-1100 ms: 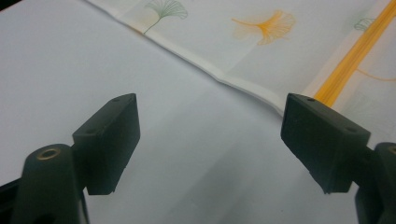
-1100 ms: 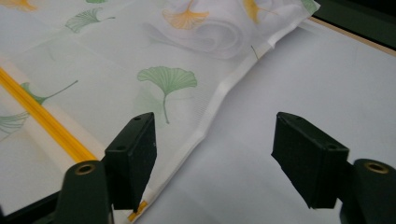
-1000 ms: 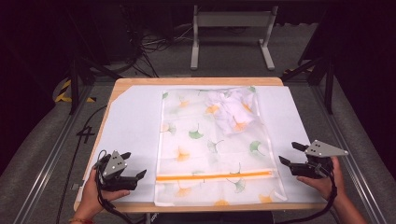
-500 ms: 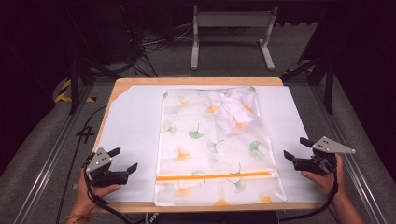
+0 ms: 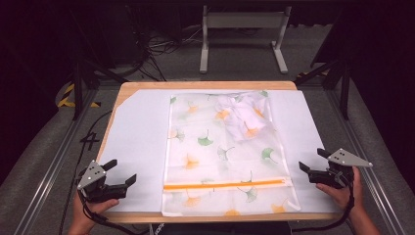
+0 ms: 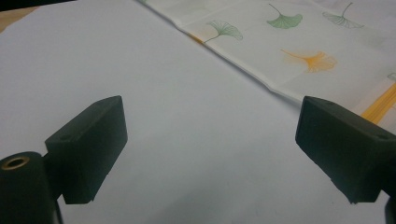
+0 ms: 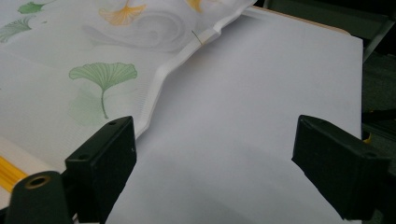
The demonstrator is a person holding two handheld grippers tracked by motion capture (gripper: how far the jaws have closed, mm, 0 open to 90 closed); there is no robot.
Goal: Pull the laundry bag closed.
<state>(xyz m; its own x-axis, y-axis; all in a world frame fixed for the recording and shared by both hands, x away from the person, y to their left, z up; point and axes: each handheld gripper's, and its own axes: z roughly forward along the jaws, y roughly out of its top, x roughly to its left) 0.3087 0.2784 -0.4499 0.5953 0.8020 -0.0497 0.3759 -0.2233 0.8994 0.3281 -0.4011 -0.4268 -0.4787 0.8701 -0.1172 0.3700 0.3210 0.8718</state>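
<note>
Now my left gripper (image 5: pixel 122 174) and right gripper (image 5: pixel 311 160) flank the leaf-printed mesh bag (image 5: pixel 222 152), jaws just spread wide, holding nothing.

A translucent bag (image 5: pixel 227 156) printed with green and orange leaves lies flat on a white sheet (image 5: pixel 137 142) covering the wooden table (image 5: pixel 205 85). Its orange zipper strip (image 5: pixel 222 184) runs across the near end; white fabric (image 5: pixel 242 117) sits inside at the far right. The left gripper (image 5: pixel 117 174) and right gripper (image 5: pixel 309 160) rest at the near corners, jaws apart, clear of the bag.

Grey metal stand (image 5: pixel 243 29), floor cables (image 5: pixel 161 46)
</note>
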